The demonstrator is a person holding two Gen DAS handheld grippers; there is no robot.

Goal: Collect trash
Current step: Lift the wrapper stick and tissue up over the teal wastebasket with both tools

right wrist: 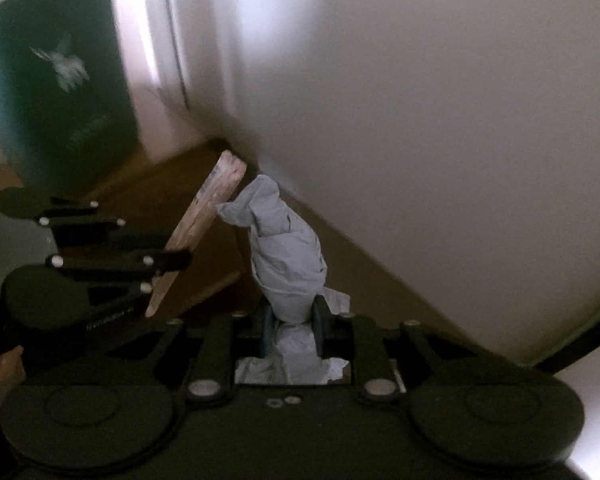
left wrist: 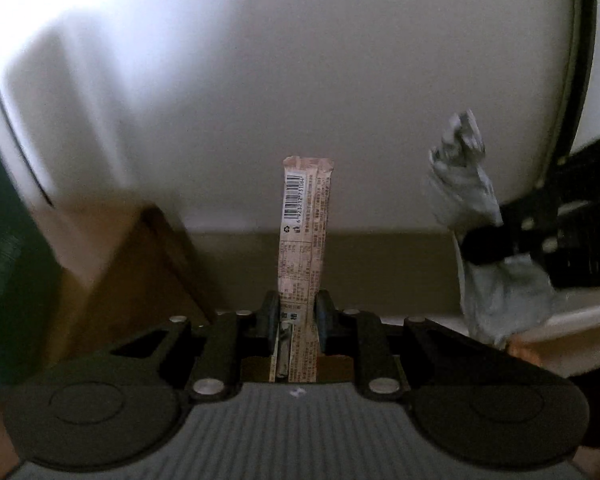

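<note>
My left gripper (left wrist: 298, 308) is shut on a long pink snack wrapper (left wrist: 305, 220) with a barcode, which sticks straight out ahead of the fingers. In the right wrist view that same wrapper (right wrist: 208, 216) shows slanted at left, clamped in the left gripper (right wrist: 172, 260). My right gripper (right wrist: 294, 314) is shut on a crumpled grey-white tissue (right wrist: 286, 248) that bulges past the fingertips. From the left wrist the tissue (left wrist: 464, 184) appears at the right, pinched by the right gripper (left wrist: 488, 244). Both grippers are held up in front of a white wall.
A white wall (left wrist: 300, 80) fills most of both views. A brown wooden surface (left wrist: 140, 272) lies below at left, and a dark green panel (right wrist: 56, 80) with a pale mark stands at the far left. A dark strip (left wrist: 582, 60) runs down the right edge.
</note>
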